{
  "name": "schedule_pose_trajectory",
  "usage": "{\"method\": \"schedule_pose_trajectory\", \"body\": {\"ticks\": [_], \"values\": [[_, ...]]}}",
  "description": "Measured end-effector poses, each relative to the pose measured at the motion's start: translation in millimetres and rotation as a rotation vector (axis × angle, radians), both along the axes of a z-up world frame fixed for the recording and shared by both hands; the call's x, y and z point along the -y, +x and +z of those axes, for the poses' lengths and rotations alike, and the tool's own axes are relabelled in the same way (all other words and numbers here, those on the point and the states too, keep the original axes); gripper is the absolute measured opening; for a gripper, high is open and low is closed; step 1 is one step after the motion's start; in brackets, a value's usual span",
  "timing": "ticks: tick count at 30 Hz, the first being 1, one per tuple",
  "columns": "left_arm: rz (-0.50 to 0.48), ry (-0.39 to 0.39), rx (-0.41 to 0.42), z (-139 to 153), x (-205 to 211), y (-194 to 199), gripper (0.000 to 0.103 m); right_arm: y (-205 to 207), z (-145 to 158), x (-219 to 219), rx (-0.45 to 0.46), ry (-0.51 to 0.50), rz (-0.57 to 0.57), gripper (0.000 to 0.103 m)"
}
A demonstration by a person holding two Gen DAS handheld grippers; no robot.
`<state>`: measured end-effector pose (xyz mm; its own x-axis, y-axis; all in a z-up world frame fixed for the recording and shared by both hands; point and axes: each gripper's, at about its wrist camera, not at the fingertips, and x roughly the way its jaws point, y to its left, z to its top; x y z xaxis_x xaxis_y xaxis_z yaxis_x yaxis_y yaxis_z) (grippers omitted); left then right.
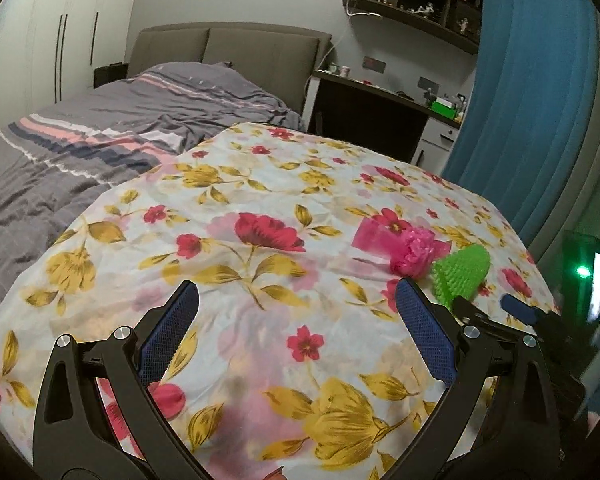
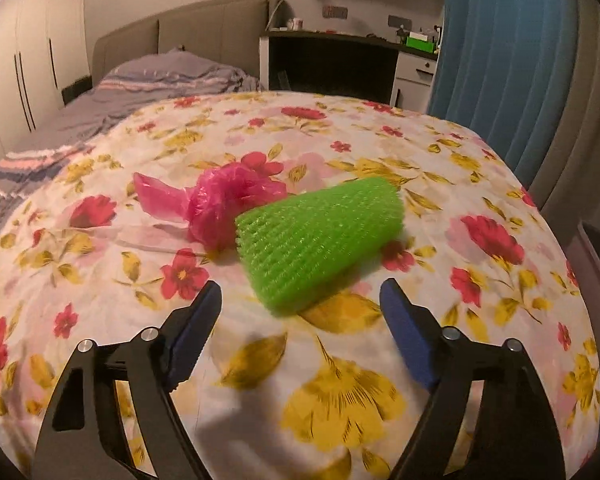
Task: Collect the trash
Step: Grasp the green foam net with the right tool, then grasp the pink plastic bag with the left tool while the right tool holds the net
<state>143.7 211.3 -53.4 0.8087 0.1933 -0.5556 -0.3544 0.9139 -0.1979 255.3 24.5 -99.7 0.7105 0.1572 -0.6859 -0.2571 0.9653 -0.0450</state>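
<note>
1. A green foam net sleeve lies on its side on the floral sheet, just ahead of the right gripper and roughly centred between its fingertips, its near end close to them but not touching.
2. A crumpled pink plastic bag sits just beyond and to the left of the sleeve from the right gripper's view, touching or all but touching the sleeve's far left corner; a flatter tail of the bag trails off further left.
3. The right gripper's jaws stand wide apart with nothing between them; its blue pads hover low over the sheet.
4. From the left gripper, the same pink plastic bag and green foam net sleeve lie ahead and off to the right, past its right finger.
5. The left gripper's jaws are also spread wide, holding nothing, with only the floral sheet between the blue pads.
6. The right gripper shows at the left view's right edge, its tips just behind the sleeve.
7. Beyond the sheet, left of both tools, lies a grey striped duvet; straight ahead stands a desk, and to the right hangs a blue curtain.
</note>
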Motion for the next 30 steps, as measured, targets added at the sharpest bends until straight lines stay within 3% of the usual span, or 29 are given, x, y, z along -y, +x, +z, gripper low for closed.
{"method": "schedule_pose_trajectory", "body": {"ticks": [4,8,12,15,26,30], "values": [[-0.031,0.003,-0.001,0,2,9,0.097,17,-7,-6,-0.045,-0.027,-0.018,0.061],[-0.053,-0.003,-0.01,-2,3,17,0.097,26,-13,-2,-0.084,-0.03,-0.031,0.034],[-0.083,0.0,-0.015,-3,10,26,0.097,25,-13,11,-0.093,0.009,-0.026,0.015],[-0.116,0.0,-0.014,-3,19,36,0.097,19,-9,26,-0.077,0.036,-0.034,0.011],[-0.22,-0.008,-0.044,-17,62,105,0.097,-22,11,84,0.019,0.132,-0.087,0.01],[-0.227,-0.016,-0.088,-23,67,131,0.086,-32,17,102,0.041,0.157,-0.091,0.01]]}}
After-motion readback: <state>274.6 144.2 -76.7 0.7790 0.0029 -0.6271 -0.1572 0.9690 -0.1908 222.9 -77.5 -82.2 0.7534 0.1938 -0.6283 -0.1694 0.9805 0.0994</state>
